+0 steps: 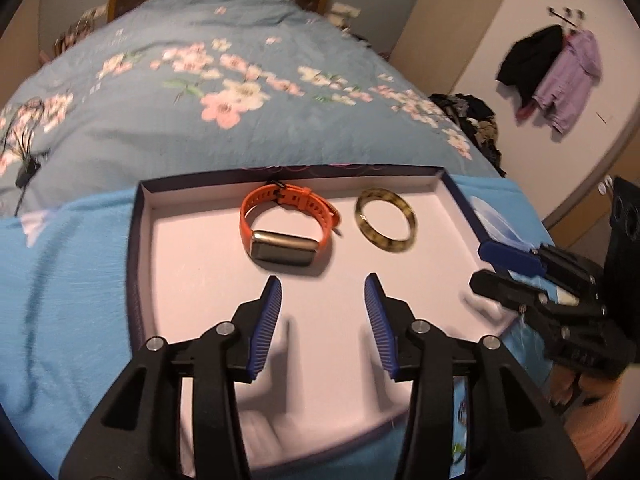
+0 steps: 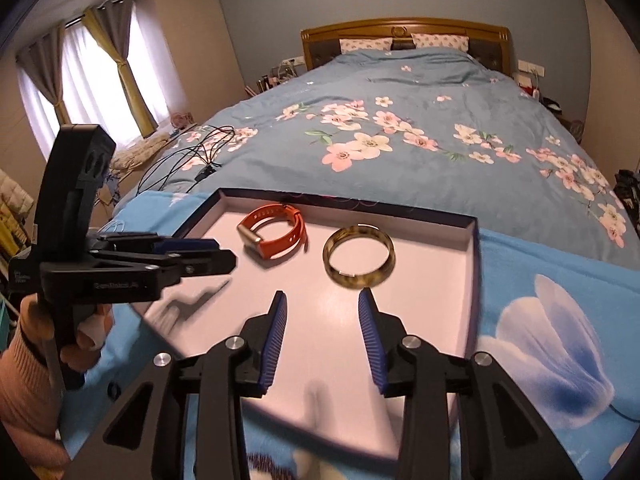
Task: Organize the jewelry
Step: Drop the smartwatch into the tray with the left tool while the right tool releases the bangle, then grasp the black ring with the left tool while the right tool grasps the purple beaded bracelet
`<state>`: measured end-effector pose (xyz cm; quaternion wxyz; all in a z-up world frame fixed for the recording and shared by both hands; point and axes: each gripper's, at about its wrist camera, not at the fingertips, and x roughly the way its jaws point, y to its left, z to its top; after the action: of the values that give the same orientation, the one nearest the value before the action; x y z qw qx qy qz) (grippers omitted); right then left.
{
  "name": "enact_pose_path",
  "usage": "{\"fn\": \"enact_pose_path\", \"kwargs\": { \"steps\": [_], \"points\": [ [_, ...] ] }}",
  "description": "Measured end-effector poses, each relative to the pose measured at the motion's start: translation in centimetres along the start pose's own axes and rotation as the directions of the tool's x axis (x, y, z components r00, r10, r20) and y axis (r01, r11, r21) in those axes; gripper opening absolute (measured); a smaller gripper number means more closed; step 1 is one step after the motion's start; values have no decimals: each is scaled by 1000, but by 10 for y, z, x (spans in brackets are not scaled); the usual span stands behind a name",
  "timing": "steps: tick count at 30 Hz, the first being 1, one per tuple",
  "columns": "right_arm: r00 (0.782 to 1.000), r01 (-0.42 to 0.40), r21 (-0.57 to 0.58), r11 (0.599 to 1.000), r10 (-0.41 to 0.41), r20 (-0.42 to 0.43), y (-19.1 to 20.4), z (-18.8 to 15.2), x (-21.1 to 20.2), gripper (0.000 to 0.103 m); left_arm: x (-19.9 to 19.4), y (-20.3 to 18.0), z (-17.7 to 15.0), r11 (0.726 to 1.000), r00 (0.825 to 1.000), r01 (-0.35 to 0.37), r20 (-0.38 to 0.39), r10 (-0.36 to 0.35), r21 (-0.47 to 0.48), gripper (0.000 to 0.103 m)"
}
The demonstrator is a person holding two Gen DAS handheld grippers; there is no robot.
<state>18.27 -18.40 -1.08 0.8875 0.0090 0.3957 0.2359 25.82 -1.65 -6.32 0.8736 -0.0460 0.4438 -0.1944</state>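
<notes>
An orange-strapped watch (image 1: pixel 280 249) (image 2: pixel 280 246) and a mottled amber bangle (image 1: pixel 400 246) (image 2: pixel 352 281) lie side by side toward the far wall of a shallow dark-rimmed box tray (image 1: pixel 192 260) (image 2: pixel 432 280) with a pale floor. My left gripper (image 1: pixel 323 280) (image 2: pixel 224 255) hovers over the tray just short of the watch, open, with nothing between its fingers. My right gripper (image 2: pixel 322 295) (image 1: pixel 482 266) hovers just short of the bangle by the tray's right side, also open and holding nothing. A hand grips each handle.
The tray rests on a light blue printed cloth (image 2: pixel 540 320) at the foot of a bed with a blue floral quilt (image 1: pixel 240 80). Black cables (image 2: pixel 192 152) lie on the quilt to the left. Clothes (image 1: pixel 560 68) hang on the right wall.
</notes>
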Motion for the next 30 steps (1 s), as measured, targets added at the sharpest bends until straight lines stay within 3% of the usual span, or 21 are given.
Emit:
{"fn": "enact_pose_path", "kwargs": {
  "steps": [9,17,21,26,30],
  "points": [
    [1000,-7,-71,997,7,-1,7,-49,-49,35,-68,-21,-64,989,993,16,115,-33,145,58],
    [996,-10,-66,998,4,-92,8,-94,-48,35,-88,-32,-116,979,994,14,99,-35,205,59],
    [994,4,-84,996,-13,-111,12,-105,-44,35,-92,-47,-135,965,995,9,90,-34,263,62],
    [992,-5,-77,997,-5,-124,13,-110,-39,35,-97,-46,-144,968,996,6,86,-28,251,64],
    [992,-29,-73,997,20,-125,15,-111,-40,17,-99,-41,-151,973,997,6,78,-25,233,65]
  ]
}}
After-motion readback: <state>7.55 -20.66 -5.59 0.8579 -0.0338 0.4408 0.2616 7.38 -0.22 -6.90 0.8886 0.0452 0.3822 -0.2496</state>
